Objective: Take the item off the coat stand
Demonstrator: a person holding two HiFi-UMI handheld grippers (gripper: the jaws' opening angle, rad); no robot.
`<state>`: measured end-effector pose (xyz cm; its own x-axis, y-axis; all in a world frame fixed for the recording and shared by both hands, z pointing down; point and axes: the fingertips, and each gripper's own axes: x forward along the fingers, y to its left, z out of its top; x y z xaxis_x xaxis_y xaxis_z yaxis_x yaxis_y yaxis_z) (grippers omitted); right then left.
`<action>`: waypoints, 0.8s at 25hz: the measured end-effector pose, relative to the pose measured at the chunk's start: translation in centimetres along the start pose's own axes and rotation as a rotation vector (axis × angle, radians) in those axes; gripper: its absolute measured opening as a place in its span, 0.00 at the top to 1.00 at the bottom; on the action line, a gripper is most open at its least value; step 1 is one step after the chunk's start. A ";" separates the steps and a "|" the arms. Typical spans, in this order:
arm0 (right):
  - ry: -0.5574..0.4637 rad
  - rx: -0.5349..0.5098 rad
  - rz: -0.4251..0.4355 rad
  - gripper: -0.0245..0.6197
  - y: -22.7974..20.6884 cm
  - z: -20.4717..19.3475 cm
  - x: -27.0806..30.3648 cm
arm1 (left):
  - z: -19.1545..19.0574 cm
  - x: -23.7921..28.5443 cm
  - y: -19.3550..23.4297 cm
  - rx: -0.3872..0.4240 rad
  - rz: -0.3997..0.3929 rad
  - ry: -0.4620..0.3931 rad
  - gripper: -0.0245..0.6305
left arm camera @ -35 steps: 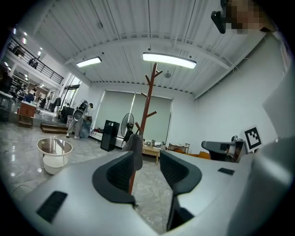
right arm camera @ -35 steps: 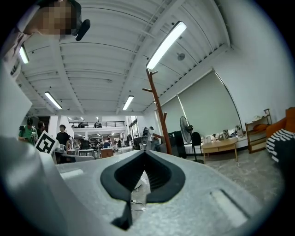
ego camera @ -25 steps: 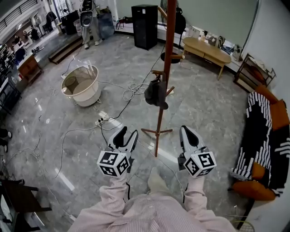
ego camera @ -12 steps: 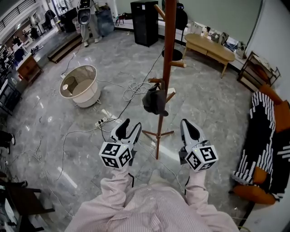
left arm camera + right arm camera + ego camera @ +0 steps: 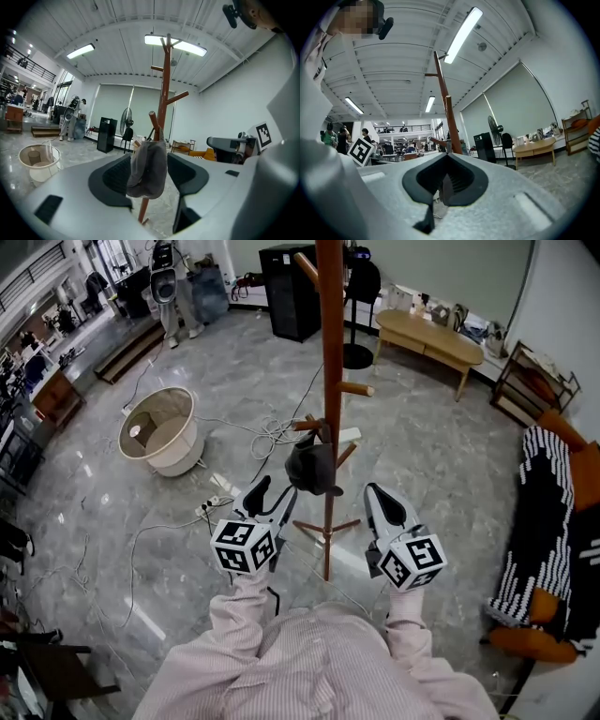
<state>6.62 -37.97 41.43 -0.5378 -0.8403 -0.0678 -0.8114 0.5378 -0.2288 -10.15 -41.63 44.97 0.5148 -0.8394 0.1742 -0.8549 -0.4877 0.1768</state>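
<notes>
A dark cap hangs from a low peg of the brown wooden coat stand. My left gripper is just to the left of the cap and short of it. In the left gripper view the cap hangs framed between the two dark pads of my left gripper. Those jaws are opening and the pads do not press on the cap. My right gripper is held to the right of the pole, its jaws together and nothing in them. In the right gripper view, my right gripper points past the stand's pole.
The stand's feet spread on the grey marble floor between my grippers. A white round tub, loose cables and a power strip lie to the left. A wooden table, a black cabinet and a striped sofa stand further off.
I have come closer to the stand. Both grippers have risen towards the cap, and the left jaws stand wider apart. The right jaws have stayed together.
</notes>
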 end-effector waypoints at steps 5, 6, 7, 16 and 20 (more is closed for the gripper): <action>0.006 -0.005 -0.004 0.95 -0.2 -0.2 0.9 | 0.1 3.1 0.7 0.019 -0.035 0.030 0.60; 0.008 -0.006 -0.007 0.95 -0.2 -0.3 1.1 | 0.2 3.7 0.9 0.023 -0.041 0.034 0.60; 0.009 -0.007 -0.011 0.95 -0.2 -0.3 1.2 | 0.3 4.2 1.0 0.027 -0.049 0.040 0.60; 0.006 0.037 -0.084 0.95 -1.1 -0.9 1.6 | -0.7 8.2 1.5 0.063 -0.146 0.143 0.59; 0.013 0.052 -0.117 0.95 -1.3 -1.8 1.3 | -1.4 9.3 1.6 0.063 -0.169 0.171 0.60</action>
<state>6.63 -39.62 43.37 -0.4436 -0.8959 -0.0251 -0.8560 0.4318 -0.2844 -6.67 -49.89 48.27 0.6494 -0.6947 0.3093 -0.7554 -0.6359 0.1578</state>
